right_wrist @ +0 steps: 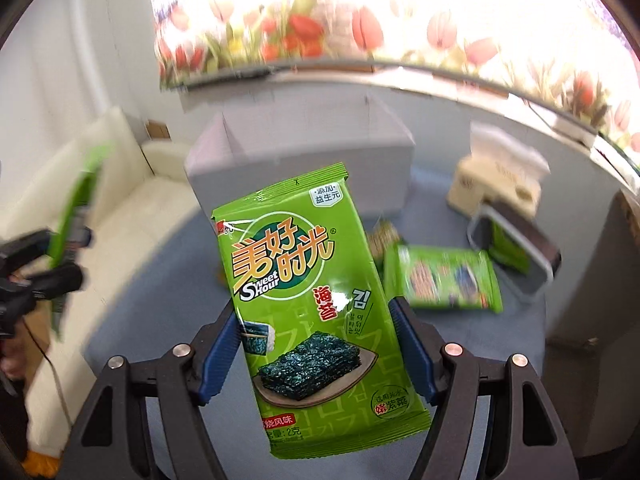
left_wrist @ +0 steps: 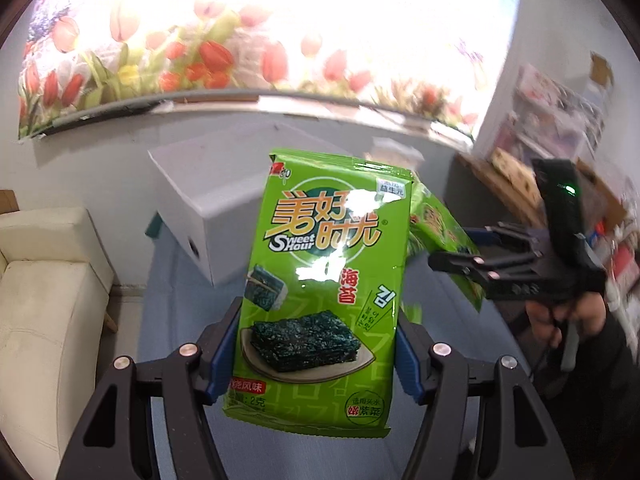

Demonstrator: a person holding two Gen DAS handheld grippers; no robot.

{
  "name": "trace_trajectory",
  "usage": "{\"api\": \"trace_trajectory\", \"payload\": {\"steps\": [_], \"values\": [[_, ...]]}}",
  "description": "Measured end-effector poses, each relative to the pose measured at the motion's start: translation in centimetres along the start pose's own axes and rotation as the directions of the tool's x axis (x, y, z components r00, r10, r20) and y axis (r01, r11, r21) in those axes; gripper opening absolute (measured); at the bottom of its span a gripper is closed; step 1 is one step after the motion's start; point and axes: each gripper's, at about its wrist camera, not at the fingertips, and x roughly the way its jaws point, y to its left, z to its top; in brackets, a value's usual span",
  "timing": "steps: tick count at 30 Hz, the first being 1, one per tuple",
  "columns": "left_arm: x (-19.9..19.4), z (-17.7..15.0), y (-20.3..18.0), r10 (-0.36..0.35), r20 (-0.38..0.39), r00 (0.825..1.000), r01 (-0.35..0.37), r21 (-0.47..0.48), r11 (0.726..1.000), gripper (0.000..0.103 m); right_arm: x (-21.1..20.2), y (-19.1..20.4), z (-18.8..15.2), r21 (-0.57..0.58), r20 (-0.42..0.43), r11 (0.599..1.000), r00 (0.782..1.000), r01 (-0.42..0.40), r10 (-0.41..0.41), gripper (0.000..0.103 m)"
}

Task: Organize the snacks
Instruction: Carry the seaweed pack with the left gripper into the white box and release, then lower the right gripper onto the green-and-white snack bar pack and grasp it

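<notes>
Blue pads (left_wrist: 218, 360) of the left gripper (left_wrist: 312, 360) pinch a green seaweed packet (left_wrist: 320, 292) by its two long edges, holding it upright and clear of the blue table (left_wrist: 176, 288). Behind that packet stands a white box (left_wrist: 208, 208) on the table, and a cream sofa (left_wrist: 44, 320) sits off to the left. At the right of the left wrist view, the right gripper (left_wrist: 472, 256) shows side-on with a second packet, carried by a hand (left_wrist: 560, 316).

The right gripper (right_wrist: 316, 360) clamps the second seaweed packet (right_wrist: 316, 320) between its blue pads (right_wrist: 218, 360), tilted a little to the left and raised above the table. Beyond it, a third packet (right_wrist: 444, 280) lies flat on the blue surface, just beside a grey tray (right_wrist: 536, 268) that holds another green packet (right_wrist: 506, 252). A tissue box (right_wrist: 496, 184) stands behind the tray, near the wall with a tulip picture (right_wrist: 360, 28).
</notes>
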Motion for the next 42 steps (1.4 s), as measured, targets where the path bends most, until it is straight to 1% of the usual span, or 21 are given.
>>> {"api": "trace_trajectory", "payload": {"steps": [2, 4, 6, 10, 12, 14, 15, 18, 20, 21, 22, 23, 24, 26, 28, 30, 32, 35, 37, 40, 42], "values": [[0.5, 2.7, 1.0, 0.014, 0.030, 0.999, -0.012, -0.039, 0.999, 0.070, -0.1, 0.4, 3.1, -0.011, 0.039, 1.000, 0.999, -0.008, 0.009, 0.077], [1.2, 5.7, 2.0, 0.056, 0.059, 0.997, -0.052, -0.057, 0.997, 0.071, 0.5, 0.5, 6.3, -0.006, 0.058, 1.000, 0.998, 0.005, -0.004, 0.077], [2.2, 8.7, 3.1, 0.054, 0.078, 0.996, -0.046, -0.093, 0.995, 0.071, 1.8, 0.2, 9.6, -0.007, 0.067, 1.000, 0.998, 0.003, -0.002, 0.077], [5.9, 13.3, 6.0, 0.081, 0.051, 0.995, -0.073, -0.146, 0.987, 0.072, 6.3, -0.9, 16.0, 0.048, 0.034, 0.999, 0.999, -0.001, 0.000, 0.077], [7.8, 14.7, 7.2, 0.101, 0.024, 0.995, -0.097, -0.149, 0.984, 0.072, 8.7, -1.5, 18.3, 0.058, 0.012, 0.998, 1.000, -0.007, 0.006, 0.077], [9.5, 15.7, 8.5, 0.091, 0.009, 0.996, -0.089, -0.154, 0.984, 0.072, 10.9, -2.0, 20.1, 0.075, 0.011, 0.997, 1.000, -0.013, 0.012, 0.077], [10.4, 16.0, 9.1, 0.095, -0.001, 0.996, -0.093, -0.162, 0.982, 0.072, 11.7, -2.2, 20.7, 0.084, 0.056, 0.996, 0.998, -0.021, 0.016, 0.077], [12.3, 16.4, 10.5, 0.061, -0.029, 0.998, -0.066, -0.181, 0.981, 0.072, 14.6, -3.2, 22.3, 0.128, 0.024, 0.991, 0.999, -0.030, 0.027, 0.077], [13.1, 16.4, 10.8, 0.067, -0.035, 0.997, -0.072, -0.176, 0.982, 0.074, 16.3, -3.6, 22.8, 0.161, 0.004, 0.985, 0.998, -0.065, 0.065, 0.078], [13.4, 16.5, 10.9, 0.063, -0.036, 0.997, -0.068, -0.172, 0.983, 0.077, 16.7, -3.7, 22.6, 0.168, -0.003, 0.983, 0.997, -0.075, 0.077, 0.079], [14.0, 16.4, 11.0, 0.054, -0.049, 0.997, -0.061, -0.161, 0.985, 0.091, 17.2, -3.7, 22.4, 0.169, -0.005, 0.983, 0.997, -0.075, 0.077, 0.082], [14.3, 16.3, 11.0, 0.061, -0.059, 0.996, -0.069, -0.153, 0.986, 0.100, 17.7, -3.7, 22.3, 0.167, -0.011, 0.984, 0.997, -0.068, 0.070, 0.089], [14.5, 16.1, 10.9, 0.079, -0.056, 0.995, -0.087, -0.144, 0.986, 0.103, 17.9, -3.8, 22.1, 0.168, -0.016, 0.984, 0.998, -0.055, 0.058, 0.092], [15.2, 15.7, 11.1, 0.128, -0.067, 0.990, -0.135, -0.121, 0.983, 0.103, 18.1, -4.1, 21.8, 0.177, -0.008, 0.984, 0.999, -0.038, 0.040, 0.097], [15.6, 15.2, 11.7, 0.114, -0.075, 0.991, -0.124, -0.137, 0.983, 0.103, 18.2, -4.5, 21.6, 0.187, -0.002, 0.981, 0.998, -0.057, 0.058, 0.102], [15.9, 14.9, 12.1, 0.090, -0.083, 0.992, -0.102, -0.150, 0.983, 0.103, 17.9, -4.7, 21.5, 0.189, 0.010, 0.979, 0.997, -0.078, 0.078, 0.102], [15.8, 14.6, 11.9, 0.102, -0.076, 0.992, -0.111, -0.128, 0.986, 0.103, 17.1, -4.6, 21.3, 0.187, 0.029, 0.979, 0.997, -0.080, 0.076, 0.102], [14.6, 14.0, 11.1, 0.116, -0.047, 0.992, -0.120, -0.085, 0.989, 0.103, 14.7, -4.4, 20.5, 0.176, 0.079, 0.980, 0.994, -0.092, 0.079, 0.102], [13.5, 13.5, 10.5, 0.126, -0.024, 0.992, -0.127, -0.069, 0.989, 0.103, 12.9, -4.3, 19.4, 0.165, 0.120, 0.980, 0.988, -0.113, 0.094, 0.102], [11.1, 11.9, 9.3, 0.136, 0.028, 0.990, -0.135, -0.040, 0.990, 0.103, 9.7, -3.7, 16.3, 0.134, 0.149, 0.982, 0.982, -0.132, 0.112, 0.102], [9.5, 10.3, 8.0, 0.090, 0.043, 0.995, -0.090, -0.001, 0.996, 0.103, 7.9, -3.3, 13.6, 0.104, 0.161, 0.984, 0.979, -0.146, 0.128, 0.102]]}}
